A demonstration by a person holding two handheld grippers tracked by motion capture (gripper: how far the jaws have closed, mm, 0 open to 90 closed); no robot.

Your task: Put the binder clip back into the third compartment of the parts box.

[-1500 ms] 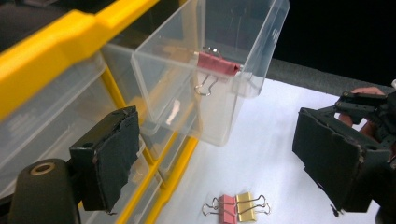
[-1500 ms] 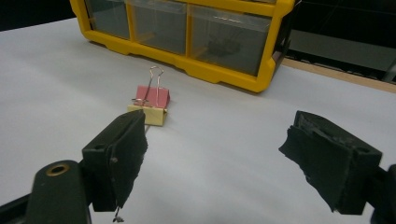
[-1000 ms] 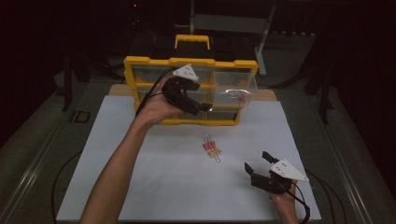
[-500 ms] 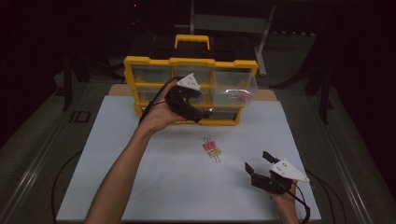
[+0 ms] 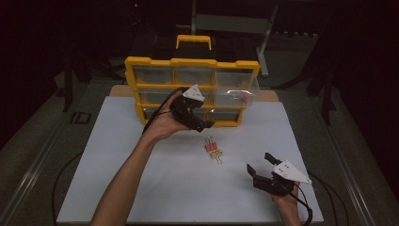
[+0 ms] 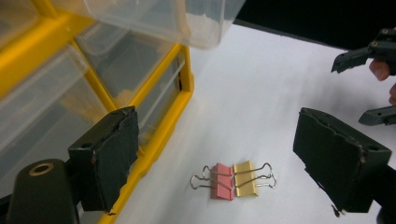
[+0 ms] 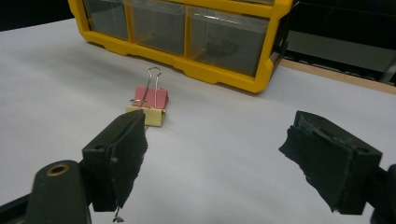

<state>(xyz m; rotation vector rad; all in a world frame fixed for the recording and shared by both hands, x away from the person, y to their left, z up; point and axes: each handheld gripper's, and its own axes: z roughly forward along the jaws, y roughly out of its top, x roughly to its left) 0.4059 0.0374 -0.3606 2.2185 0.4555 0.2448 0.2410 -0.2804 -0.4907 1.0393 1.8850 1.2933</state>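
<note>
White tabletop (image 5: pixel 141 179) | binder clips (image 6: pixel 233 180) below left gripper (image 6: pixel 219 158); jaws apart

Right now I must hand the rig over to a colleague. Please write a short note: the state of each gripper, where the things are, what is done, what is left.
Left gripper: open, empty, above the two binder clips, aimed down at them.
Right gripper: open, empty, low over the white mat, right of the clips.
Pink clip and yellow clip: side by side, touching, on the mat before the yellow drawer organizer.
One clear drawer is pulled out, something small and pink inside.
Done: drawer opened.
Left, probably: pick up both clips, put them away.
</note>
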